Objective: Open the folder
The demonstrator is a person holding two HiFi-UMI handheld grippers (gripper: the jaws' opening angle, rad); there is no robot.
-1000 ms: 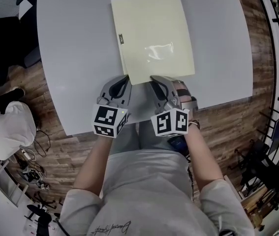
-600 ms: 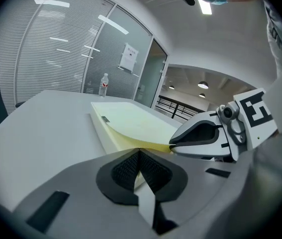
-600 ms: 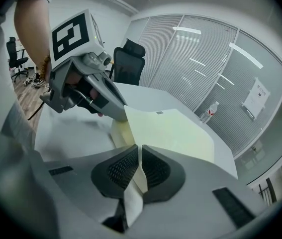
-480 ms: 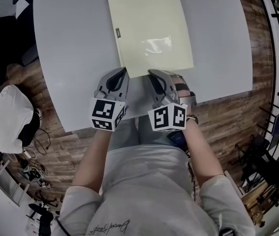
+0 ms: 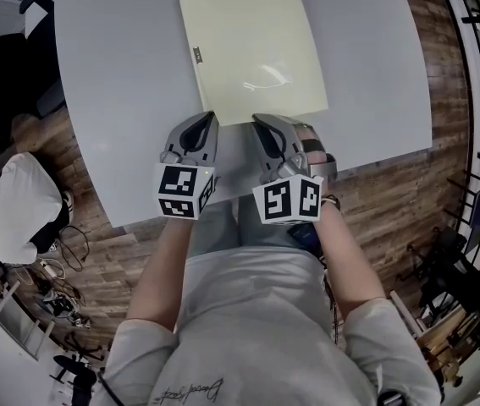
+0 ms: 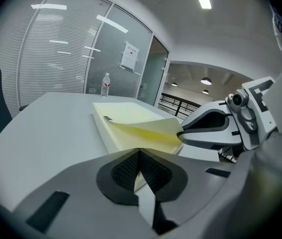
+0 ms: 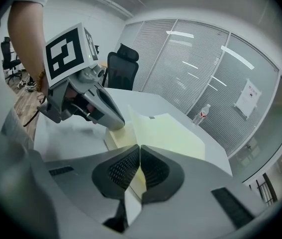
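My right gripper (image 5: 257, 119) has just been closing and pinches the near edge of the front cover (image 6: 148, 128) of the pale yellow folder (image 5: 252, 49) between its pads. My left gripper (image 5: 212, 117) is clenched just beside it, tips at the folder's near-left corner. The folder lies on the grey counter (image 5: 113, 74), straight ahead of me. I judge the cover is caught and ready to be swung open. From the head view the folder looks closed and flat. The left gripper view shows the cover's corner already peeled up off the leaf beneath.
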